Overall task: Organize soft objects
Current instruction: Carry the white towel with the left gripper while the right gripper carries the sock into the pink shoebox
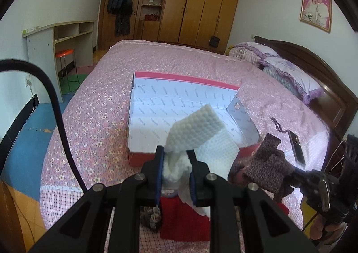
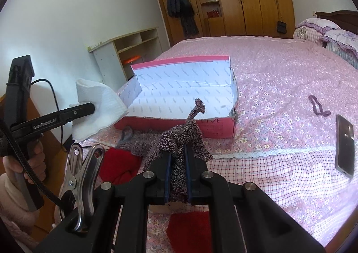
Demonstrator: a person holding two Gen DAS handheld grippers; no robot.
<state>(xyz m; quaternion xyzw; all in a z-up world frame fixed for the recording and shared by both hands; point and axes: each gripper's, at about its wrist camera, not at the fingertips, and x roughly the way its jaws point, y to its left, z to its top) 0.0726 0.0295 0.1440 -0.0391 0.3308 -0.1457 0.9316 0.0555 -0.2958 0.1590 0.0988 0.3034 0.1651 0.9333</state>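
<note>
My left gripper (image 1: 175, 154) is shut on a white waffle-textured cloth (image 1: 194, 132) and holds it up just in front of the near wall of an open red box (image 1: 143, 159) with a white printed lining. The cloth also shows in the right wrist view (image 2: 98, 105), left of the box (image 2: 214, 127). My right gripper (image 2: 177, 150) is shut on a purple-grey knitted piece (image 2: 179, 136), lifted above the bed; it also shows in the left wrist view (image 1: 266, 163). Red fabric (image 2: 118, 163) and another knitted piece (image 2: 134, 141) lie on the bed beneath.
The box sits on a pink floral bedspread (image 2: 279, 69). A phone (image 2: 345, 143) and a purple hair tie (image 2: 317, 105) lie to the right. Pillows (image 1: 288, 69) are at the headboard. A desk (image 1: 56, 36) and orange stool (image 1: 64, 54) stand left of the bed.
</note>
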